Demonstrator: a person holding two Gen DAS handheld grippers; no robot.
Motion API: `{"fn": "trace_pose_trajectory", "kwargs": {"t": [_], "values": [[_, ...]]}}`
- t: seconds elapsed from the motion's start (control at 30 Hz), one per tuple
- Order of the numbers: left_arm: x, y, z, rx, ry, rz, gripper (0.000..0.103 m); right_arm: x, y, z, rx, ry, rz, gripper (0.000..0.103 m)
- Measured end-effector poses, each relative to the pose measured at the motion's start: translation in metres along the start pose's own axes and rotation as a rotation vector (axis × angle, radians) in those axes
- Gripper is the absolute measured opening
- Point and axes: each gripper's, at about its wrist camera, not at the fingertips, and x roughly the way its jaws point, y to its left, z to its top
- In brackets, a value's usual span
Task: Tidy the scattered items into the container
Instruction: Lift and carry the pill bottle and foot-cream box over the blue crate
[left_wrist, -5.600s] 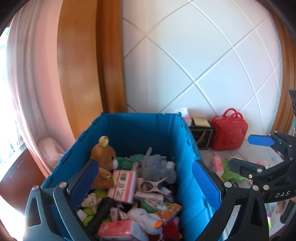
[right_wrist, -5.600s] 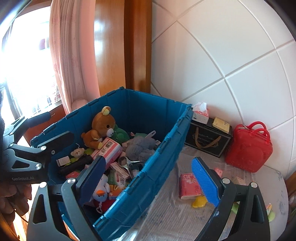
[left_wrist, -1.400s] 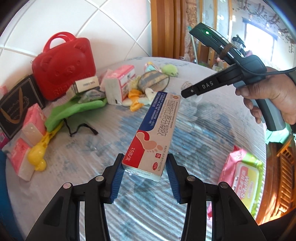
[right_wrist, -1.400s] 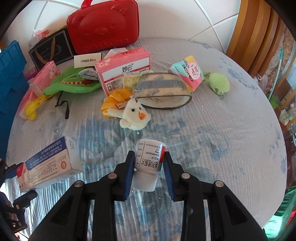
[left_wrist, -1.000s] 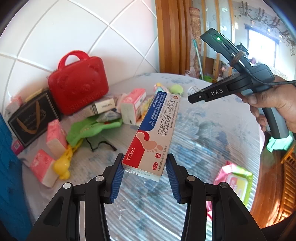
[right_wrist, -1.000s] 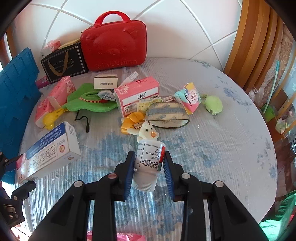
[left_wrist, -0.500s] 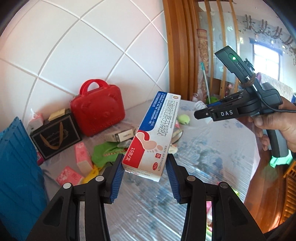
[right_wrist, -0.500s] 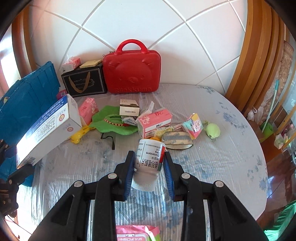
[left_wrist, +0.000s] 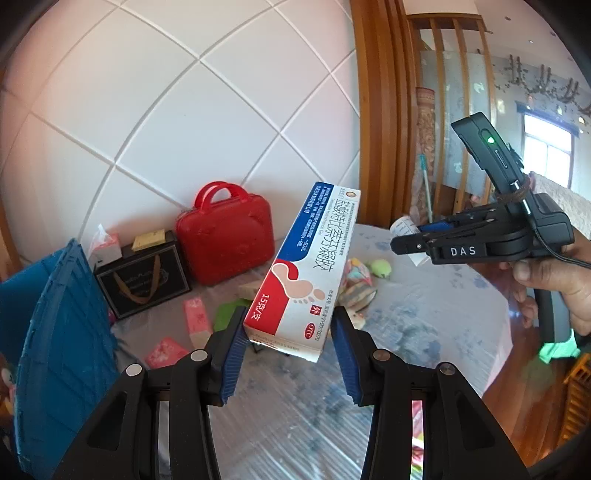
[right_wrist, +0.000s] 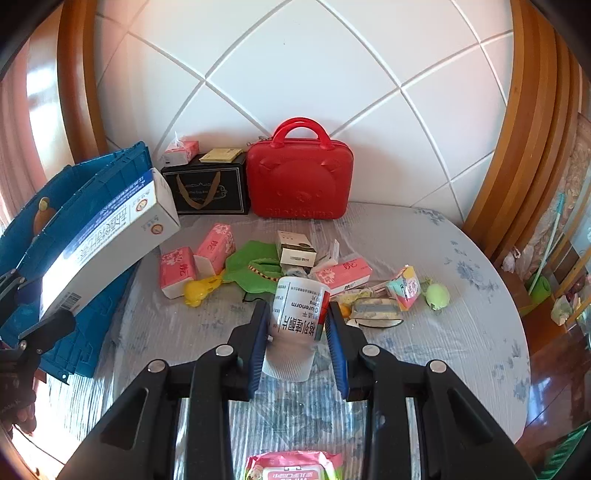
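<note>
My left gripper (left_wrist: 288, 354) is shut on a long white, blue and red ointment box (left_wrist: 306, 273), held high above the table; the box also shows at the left of the right wrist view (right_wrist: 107, 236). My right gripper (right_wrist: 297, 341) is shut on a white medicine bottle (right_wrist: 297, 321), cap toward me, and it shows in the left wrist view (left_wrist: 410, 236). The blue container (left_wrist: 62, 332) stands at the table's left end (right_wrist: 77, 192). Scattered on the table are pink tissue packs (right_wrist: 195, 258), a green cloth (right_wrist: 255, 266) and a yellow toy (right_wrist: 201, 291).
A red bear case (right_wrist: 299, 177) and a black gift box (right_wrist: 207, 188) stand against the tiled wall. A pink wipes pack (right_wrist: 295, 465) lies at the near table edge. Small boxes (right_wrist: 295, 247), a pouch (right_wrist: 376, 310) and a green plush (right_wrist: 437, 295) lie mid-table.
Both grippers have lifted with their loads and pulled back from the table. The views have swung left, so the blue container now shows at the left.
</note>
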Motion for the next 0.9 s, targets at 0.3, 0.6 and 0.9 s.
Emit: {"fn": "trace_pose_trajectory", "kwargs": {"t": [0.3,0.6,0.9], "values": [[-0.016,0.027,0.022,-0.118,0.013,0.125,0.044,-0.016,0.049,0.022,-0.060,-0.037,0.064,0.030],[-0.070,0.099,0.017,-0.188,0.041,0.218,0.044,-0.021,0.109,0.052,-0.161,-0.080,0.143,0.030],[-0.124,0.165,-0.006,-0.239,0.004,0.312,0.038,-0.030,0.193,0.075,-0.280,-0.115,0.244,0.030]]}}
